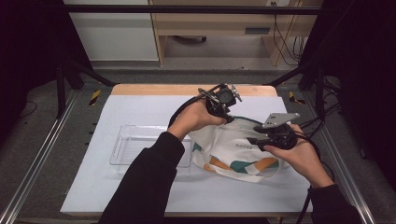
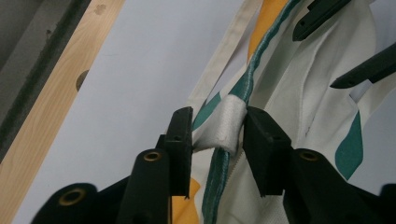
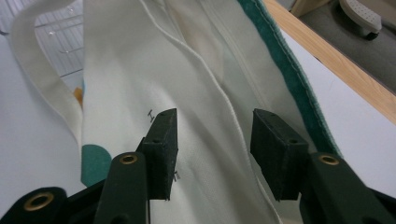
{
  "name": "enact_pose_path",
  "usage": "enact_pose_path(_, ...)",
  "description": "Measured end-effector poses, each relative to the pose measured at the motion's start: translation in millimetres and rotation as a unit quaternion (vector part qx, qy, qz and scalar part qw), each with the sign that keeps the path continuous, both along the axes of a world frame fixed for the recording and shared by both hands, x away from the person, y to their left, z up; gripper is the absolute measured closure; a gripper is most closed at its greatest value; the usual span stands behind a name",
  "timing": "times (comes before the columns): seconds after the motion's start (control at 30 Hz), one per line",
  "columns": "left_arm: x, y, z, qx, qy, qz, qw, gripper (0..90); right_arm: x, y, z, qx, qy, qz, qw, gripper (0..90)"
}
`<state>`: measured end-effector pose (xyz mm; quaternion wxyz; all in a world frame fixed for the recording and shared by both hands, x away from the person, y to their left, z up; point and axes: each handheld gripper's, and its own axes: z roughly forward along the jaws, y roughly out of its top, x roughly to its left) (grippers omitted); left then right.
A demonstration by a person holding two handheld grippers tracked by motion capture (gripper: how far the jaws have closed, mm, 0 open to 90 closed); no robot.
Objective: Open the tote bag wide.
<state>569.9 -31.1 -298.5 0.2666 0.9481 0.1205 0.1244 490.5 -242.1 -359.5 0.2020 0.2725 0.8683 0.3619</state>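
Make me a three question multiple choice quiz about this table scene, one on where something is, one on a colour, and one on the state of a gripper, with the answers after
1. Where is the clear tray relative to the tote bag?
A. To its left in the high view
B. On top of it
C. To its right in the high view

2. What colour is the trim along the bag's edge?
A. Red
B. Green
C. Black

3. What is the left gripper doing?
A. Standing wide open over bare table
B. Gripping the tray's rim
C. Pinching a fold of bag fabric

Answers:
1. A, the high view shows the tray left of the bag on the white mat.
2. B, the left gripper view shows a green band running down the edge.
3. C, the left gripper view shows white fabric bunched between its two pads.
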Motion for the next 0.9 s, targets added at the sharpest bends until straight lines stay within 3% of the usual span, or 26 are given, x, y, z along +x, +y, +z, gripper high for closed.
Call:
enact_pose_path(0.23,-1.0,-0.7,0.2,0.002,0.008,0.001,1.0000,76.0,2.9,2.7,-2.1,-0.001,0.005,-0.008,1.0000,60.4)
enact_pose_path(0.27,-2.1,0.0,0.1,0.001,0.006,-0.003,1.0000,76.5,3.5,3.6,-2.7,-0.005,0.002,-0.010,0.9999,65.8)
enact_pose_path(0.6,-8.7,6.2,3.5,-0.008,0.001,-0.001,1.0000,78.1,0.7,0.7,-1.7,0.004,-0.003,-0.012,0.9999,83.1)
enact_pose_path(0.83,-9.7,11.4,6.1,-0.014,-0.004,0.002,0.9999,78.7,-7.8,2.5,-0.2,0.006,-0.009,-0.003,0.9999,86.1)
enact_pose_path(0.9,-9.8,13.5,7.9,-0.020,-0.008,0.007,0.9997,79.0,-16.0,0.7,1.4,0.017,-0.015,0.002,0.9997,87.2)
